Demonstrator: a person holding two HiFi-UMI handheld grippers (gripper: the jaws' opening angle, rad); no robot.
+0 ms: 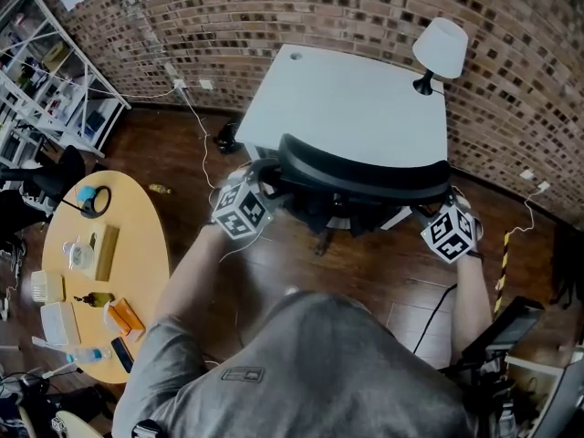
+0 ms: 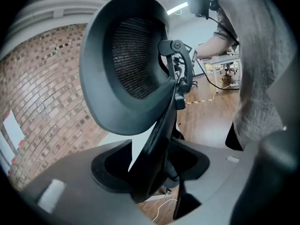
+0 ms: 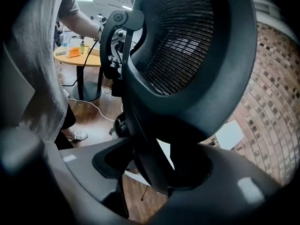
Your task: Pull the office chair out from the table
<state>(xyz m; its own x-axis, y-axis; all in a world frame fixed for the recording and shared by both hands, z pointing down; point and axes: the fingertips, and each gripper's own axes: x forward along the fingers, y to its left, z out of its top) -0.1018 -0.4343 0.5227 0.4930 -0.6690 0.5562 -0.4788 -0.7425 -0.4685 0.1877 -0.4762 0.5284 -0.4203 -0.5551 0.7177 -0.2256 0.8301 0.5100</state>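
A black mesh-back office chair [image 1: 365,173] stands pushed in at the white table [image 1: 347,99]. My left gripper [image 1: 263,179] is at the left edge of the chair's backrest and my right gripper [image 1: 443,201] at its right edge. In the left gripper view the backrest's black rim [image 2: 154,139] runs down between the jaws of the left gripper [image 2: 152,175], which close on it. The right gripper view is the mirror of that: the rim [image 3: 145,139] sits between the jaws of the right gripper [image 3: 157,170], with the mesh back [image 3: 187,46] rising above. The seat is hidden.
A white lamp [image 1: 440,48] stands on the table's far right corner by the brick wall [image 1: 511,89]. A round wooden table [image 1: 137,245] with several small items is at the left, shelves [image 1: 41,80] beyond it. Cables [image 1: 196,121] lie on the wooden floor.
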